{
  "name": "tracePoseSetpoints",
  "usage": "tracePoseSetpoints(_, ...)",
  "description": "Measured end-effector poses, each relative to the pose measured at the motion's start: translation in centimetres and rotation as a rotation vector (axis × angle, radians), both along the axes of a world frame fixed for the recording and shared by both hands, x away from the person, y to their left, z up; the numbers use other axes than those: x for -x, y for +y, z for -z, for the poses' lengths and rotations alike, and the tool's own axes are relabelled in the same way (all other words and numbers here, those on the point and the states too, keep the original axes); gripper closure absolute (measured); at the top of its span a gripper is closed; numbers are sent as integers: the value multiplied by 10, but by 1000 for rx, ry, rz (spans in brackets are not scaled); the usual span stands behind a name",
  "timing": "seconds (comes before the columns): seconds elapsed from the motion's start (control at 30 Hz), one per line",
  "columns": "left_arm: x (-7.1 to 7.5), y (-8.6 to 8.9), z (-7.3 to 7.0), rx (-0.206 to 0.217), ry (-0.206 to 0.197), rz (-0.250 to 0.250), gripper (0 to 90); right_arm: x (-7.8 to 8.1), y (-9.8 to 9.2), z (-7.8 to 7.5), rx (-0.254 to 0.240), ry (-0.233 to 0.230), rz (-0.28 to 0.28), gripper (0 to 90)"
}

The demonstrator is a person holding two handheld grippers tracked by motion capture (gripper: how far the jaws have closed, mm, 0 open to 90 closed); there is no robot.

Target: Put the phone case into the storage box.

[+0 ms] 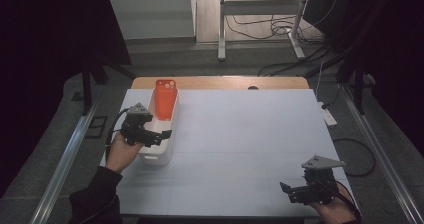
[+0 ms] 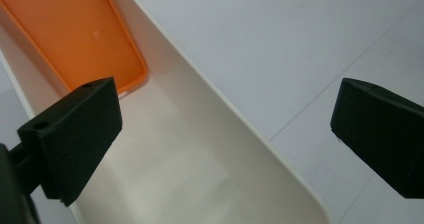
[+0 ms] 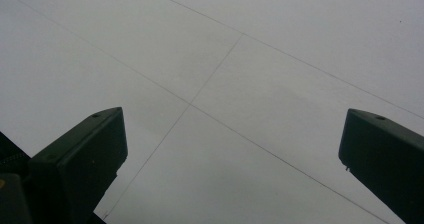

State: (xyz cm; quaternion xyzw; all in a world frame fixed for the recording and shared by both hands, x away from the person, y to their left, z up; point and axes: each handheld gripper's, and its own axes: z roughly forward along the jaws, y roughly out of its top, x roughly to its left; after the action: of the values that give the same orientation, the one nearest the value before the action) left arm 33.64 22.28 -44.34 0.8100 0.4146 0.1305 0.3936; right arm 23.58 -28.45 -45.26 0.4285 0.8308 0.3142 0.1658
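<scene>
Left gripper [image 1: 161,135] released, jaws wide, straddling the right wall of the white bin [image 1: 158,156] near the table's [image 1: 240,134] left edge. Orange phone case [image 1: 165,99] leans in the bin's far end, poking over the rim. Right gripper [image 1: 289,191] released, empty, over the table's near right corner

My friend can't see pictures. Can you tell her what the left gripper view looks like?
An open left gripper straddles the right wall of a long, cream plastic bin, one black jaw inside and one outside over the white table. A flat orange silicone phone case lies at the bin's far end.
</scene>
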Motion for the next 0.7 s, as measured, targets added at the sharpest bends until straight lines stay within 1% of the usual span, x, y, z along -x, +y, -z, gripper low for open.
tracePoseSetpoints(0.1, 5, -1, 0, -3, -6, 8, 8, 0, 0, 0, 0, 0, -1, 0)
tracePoseSetpoints(0.37, 25, -3, 0, 7, -14, 19, 9, 0, 0, 0, 0, 0, -2, 0)
tracePoseSetpoints(0.7, 44, -5, 0, 16, -21, 34, 10, 0, 0, 0, -1, -2, -3, 0)
